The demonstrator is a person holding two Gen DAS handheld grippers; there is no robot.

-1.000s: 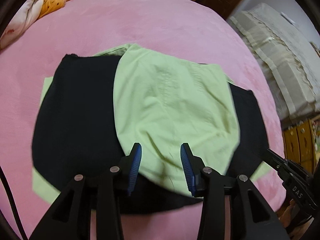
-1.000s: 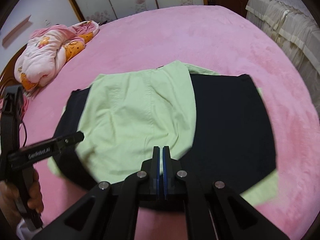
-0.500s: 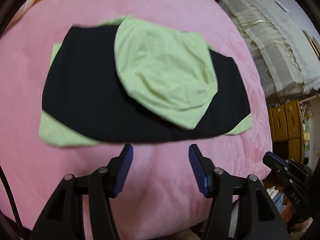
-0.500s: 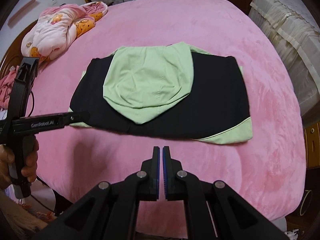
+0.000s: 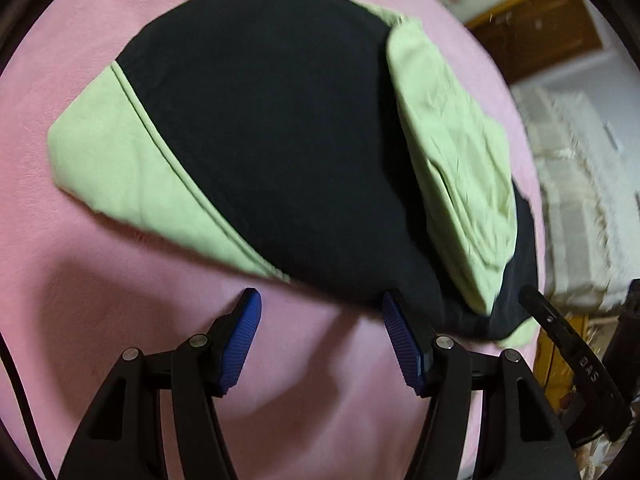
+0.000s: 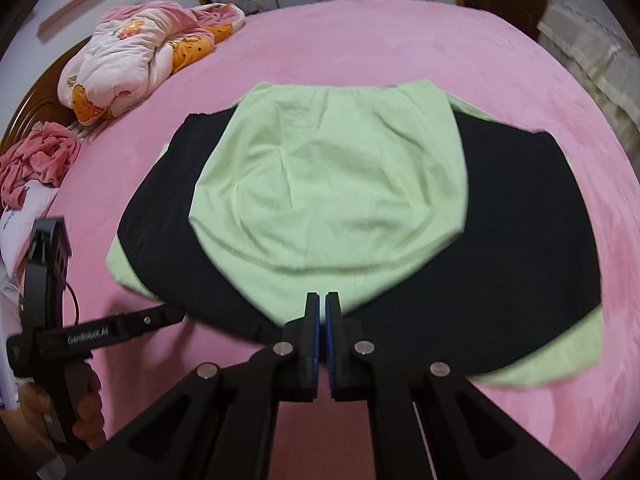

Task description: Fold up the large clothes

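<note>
1. left gripper [image 5: 320, 320] angled down over the pink bed [image 5: 120, 300], jaws apart with only bare cover between them; the last two numbers are level, so no fresh widening to call.
2. its right blue pad [image 5: 402, 344] sits at the near hem of the garment [image 5: 272, 140], whether touching the black cloth i cannot tell.
3. right gripper [image 6: 322, 332] also tipped down, jaws pressed together with nothing between them, tips over the near edge of the garment's green hood [image 6: 332, 184].
4. a hand [image 6: 86, 408] wraps the left gripper's handle at the lower left of the right view (that tool's finger pokes toward the garment's near left corner).
5. the garment lies spread flat mid-bed: black body, green panels at the lower corners, hood folded down over the middle.
6. around it: a pink printed quilt [image 6: 136, 56] bunched at the far left, a red cloth [image 6: 36, 160] nearer by the wooden headboard [image 6: 28, 108].
7. beige bedding [image 6: 592, 60] stacked off the right side of the bed, well apart from the garment.
8. nothing lies on the bed between the grippers and the near hem.
</note>
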